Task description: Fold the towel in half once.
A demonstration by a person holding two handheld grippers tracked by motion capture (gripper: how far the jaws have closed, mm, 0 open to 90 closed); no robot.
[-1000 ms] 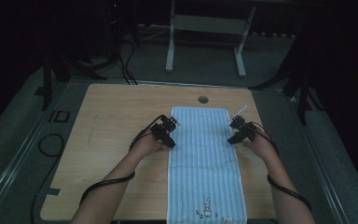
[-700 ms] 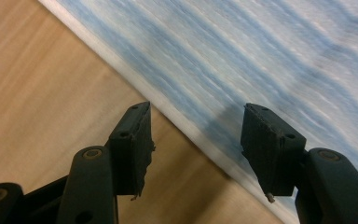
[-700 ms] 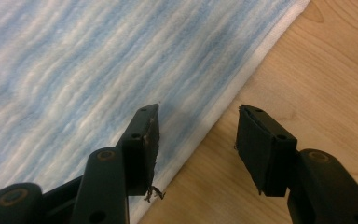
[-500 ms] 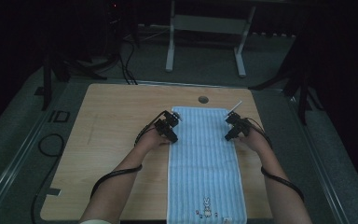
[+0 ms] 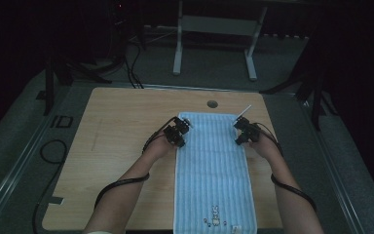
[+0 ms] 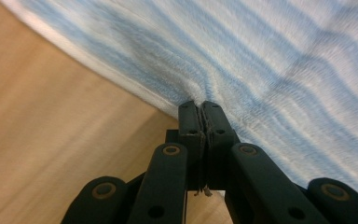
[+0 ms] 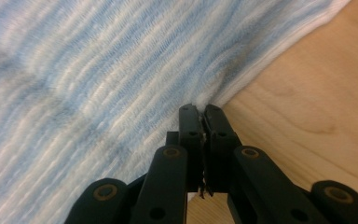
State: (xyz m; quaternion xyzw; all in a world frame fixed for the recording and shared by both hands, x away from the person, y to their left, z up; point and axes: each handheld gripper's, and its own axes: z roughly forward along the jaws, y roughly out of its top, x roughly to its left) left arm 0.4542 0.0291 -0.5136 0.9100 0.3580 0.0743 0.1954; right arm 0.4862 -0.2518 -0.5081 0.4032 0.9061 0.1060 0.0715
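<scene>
A blue-and-white striped towel [image 5: 209,170] lies flat lengthwise on the wooden table [image 5: 117,126], with a small rabbit motif [image 5: 215,213] at its near end. My left gripper [image 5: 179,134] sits at the towel's left edge near the far corner. In the left gripper view the gripper [image 6: 200,105] has just closed, pinching the towel's [image 6: 261,70] white hem. My right gripper [image 5: 241,132] sits at the right edge opposite. In the right gripper view this gripper [image 7: 200,108] has just closed too, with the towel's [image 7: 98,70] edge puckered between the tips.
A round hole [image 5: 212,104] is in the tabletop beyond the towel, and a small white strip [image 5: 245,110] lies by the far right corner. Bare wood [image 5: 102,170] stretches to the left. A metal stand [image 5: 214,44] and cables [image 5: 53,151] are on the floor around.
Both hands shifted slightly toward the towel's far end and settled onto its side edges. Both grippers closed on the fabric.
</scene>
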